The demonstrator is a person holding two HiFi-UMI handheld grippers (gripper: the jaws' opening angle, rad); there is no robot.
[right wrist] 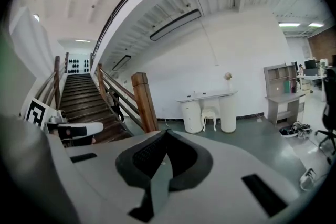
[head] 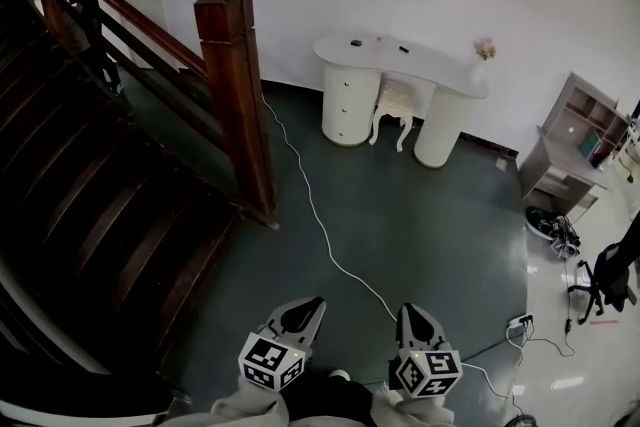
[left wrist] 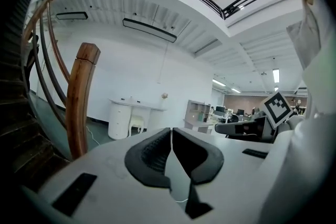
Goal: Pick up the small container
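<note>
The task had not properly begun: this was the approach, with the person standing on the dark floor [head: 430,215] beside the wooden staircase [head: 90,205] and its newel post [head: 237,95], well apart from the white desk [head: 435,67] against the far wall. No small container could be made out for certain. Two small dark things [head: 355,42] lay on the desk top, too small to identify, and one of them was probably the target. By that reading, the next move called for crossing the floor to the desk, stepping over the white cable [head: 318,215] on the way, and then parting one gripper's jaws before reaching in. The left gripper [head: 318,301] and right gripper [head: 408,308] were held side by side, low in front of the body, pointing roughly towards the desk. In each gripper view the two dark pads met at their tips, so both were closed with nothing between them and touched nothing.
</note>
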